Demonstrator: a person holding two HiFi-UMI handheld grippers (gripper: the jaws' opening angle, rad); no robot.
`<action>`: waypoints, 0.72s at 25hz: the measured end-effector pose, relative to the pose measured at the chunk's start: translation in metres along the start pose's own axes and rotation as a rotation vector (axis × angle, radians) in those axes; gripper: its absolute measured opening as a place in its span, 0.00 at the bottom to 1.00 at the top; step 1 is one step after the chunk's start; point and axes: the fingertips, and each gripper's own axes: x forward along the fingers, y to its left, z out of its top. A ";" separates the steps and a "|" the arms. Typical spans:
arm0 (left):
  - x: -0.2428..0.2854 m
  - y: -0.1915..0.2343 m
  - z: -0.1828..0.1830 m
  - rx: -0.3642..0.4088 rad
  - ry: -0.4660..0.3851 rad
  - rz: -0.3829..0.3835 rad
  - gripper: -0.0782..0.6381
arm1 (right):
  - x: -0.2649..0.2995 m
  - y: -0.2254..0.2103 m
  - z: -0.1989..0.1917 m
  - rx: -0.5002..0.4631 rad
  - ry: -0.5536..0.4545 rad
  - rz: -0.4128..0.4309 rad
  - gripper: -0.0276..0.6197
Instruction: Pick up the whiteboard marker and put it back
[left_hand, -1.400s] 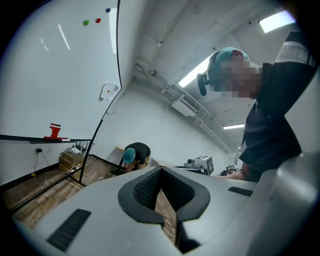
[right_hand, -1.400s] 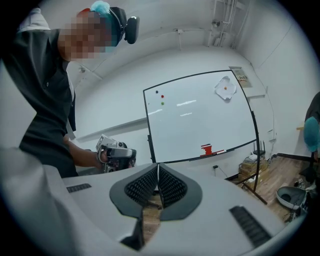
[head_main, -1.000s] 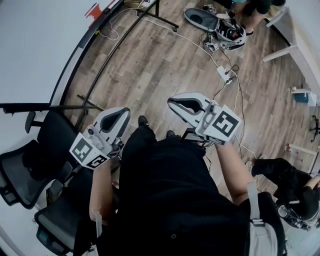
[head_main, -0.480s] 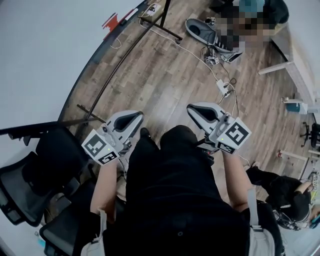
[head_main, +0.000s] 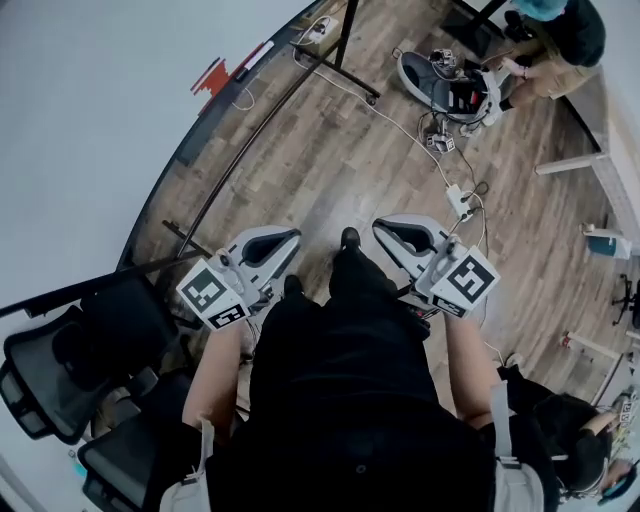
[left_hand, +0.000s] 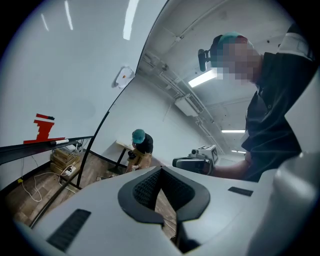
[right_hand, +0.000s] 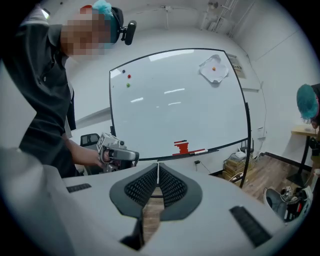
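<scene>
Whiteboard marker, slim, white and red (head_main: 258, 55), lies on the whiteboard's black ledge (head_main: 214, 110) beside a red block (head_main: 210, 74), well apart from both grippers. Left grey gripper (head_main: 292, 236) is clenched on nothing. Right grey gripper (head_main: 381, 226) is likewise clenched and empty.

This looks like an office or a work room. A big whiteboard (right_hand: 175, 100) stands on the wood floor (head_main: 300, 170). Black office chairs (head_main: 60, 370) sit beside it. Cords (head_main: 400, 125) and a power strip (head_main: 461, 202) lie on the floor, and long lights (left_hand: 202, 78) shine on the ceiling.
</scene>
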 end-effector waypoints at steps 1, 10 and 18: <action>0.015 0.005 0.003 0.005 0.008 0.012 0.12 | -0.002 -0.014 0.002 -0.004 -0.009 0.012 0.07; 0.131 0.016 0.053 0.075 0.030 0.088 0.12 | -0.020 -0.112 0.027 -0.014 -0.075 0.180 0.07; 0.160 0.046 0.057 0.051 0.055 0.198 0.12 | 0.002 -0.154 0.031 -0.019 -0.097 0.314 0.07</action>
